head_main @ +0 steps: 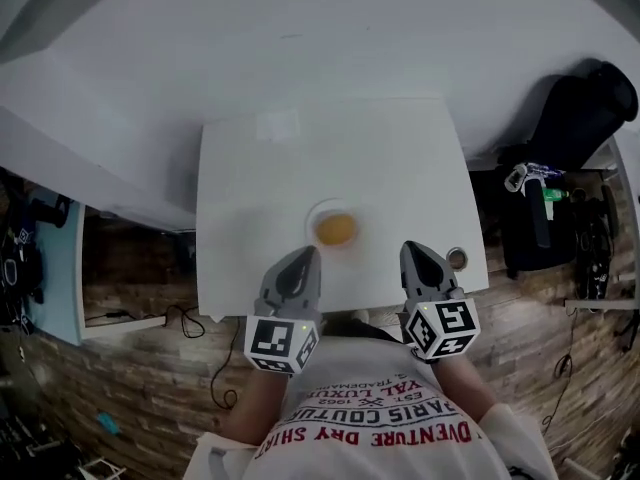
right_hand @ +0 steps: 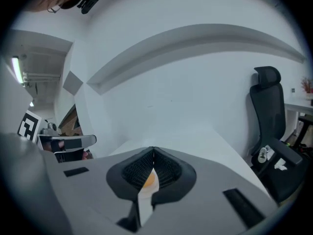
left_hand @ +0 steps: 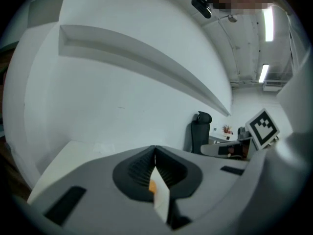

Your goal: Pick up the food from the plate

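I have not begun the pick. The orange food sits untouched in the middle of the small plate, near the front edge of the white counter. My left tool hovers at that front edge, just short of the plate. Its jaws are pressed fully together with nothing between them. My right tool hangs further to the right, clear of the plate. It too is closed tip to tip and empty. In both gripper views the food shows only as an orange sliver below the closed tips, some way ahead of them.

As I judge it, this is the approach step. Next I must spread the jaws of one tool wide enough to straddle the food. Then I bring it forward and down over the plate, and close gently so the soft-looking lump neither slides nor gets crushed.
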{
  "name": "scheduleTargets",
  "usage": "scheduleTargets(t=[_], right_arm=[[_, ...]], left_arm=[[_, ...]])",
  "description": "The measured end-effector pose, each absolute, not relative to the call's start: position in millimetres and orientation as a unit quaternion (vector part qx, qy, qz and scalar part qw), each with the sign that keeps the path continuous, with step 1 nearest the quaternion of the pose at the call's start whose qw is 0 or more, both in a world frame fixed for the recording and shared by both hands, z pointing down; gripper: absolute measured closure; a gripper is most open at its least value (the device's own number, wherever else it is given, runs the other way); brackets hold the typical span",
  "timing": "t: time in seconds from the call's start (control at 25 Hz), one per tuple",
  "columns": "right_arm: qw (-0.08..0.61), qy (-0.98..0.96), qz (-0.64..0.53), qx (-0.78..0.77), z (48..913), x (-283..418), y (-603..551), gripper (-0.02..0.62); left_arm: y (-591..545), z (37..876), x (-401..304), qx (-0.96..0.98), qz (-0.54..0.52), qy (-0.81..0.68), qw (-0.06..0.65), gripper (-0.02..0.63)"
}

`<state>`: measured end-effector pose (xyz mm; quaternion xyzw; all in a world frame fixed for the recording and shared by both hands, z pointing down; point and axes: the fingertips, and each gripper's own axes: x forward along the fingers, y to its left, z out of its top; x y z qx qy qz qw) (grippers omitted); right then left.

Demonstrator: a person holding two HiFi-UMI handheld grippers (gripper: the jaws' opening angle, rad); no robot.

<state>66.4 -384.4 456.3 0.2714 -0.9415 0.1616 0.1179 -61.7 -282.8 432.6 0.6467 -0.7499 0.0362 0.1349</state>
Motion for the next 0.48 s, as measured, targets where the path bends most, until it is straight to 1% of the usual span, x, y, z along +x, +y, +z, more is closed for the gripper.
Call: scheduleTargets(t=[0.28, 0.48], right_arm=[[0.147, -0.949, 0.183, 0.210, 483.1, 24.2, -382.5, 0.583], [0.172, -0.948, 0.178, 0.200, 500.5, 5.7, -391.7, 0.582]], left_arm=[[-277.4, 465.8, -77.6, 0.631, 0.071, -0.752, 0.176, 0.598], [-296.4, 490.2, -83.0, 0.650, 0.073, -0.731, 0.193, 0.598]])
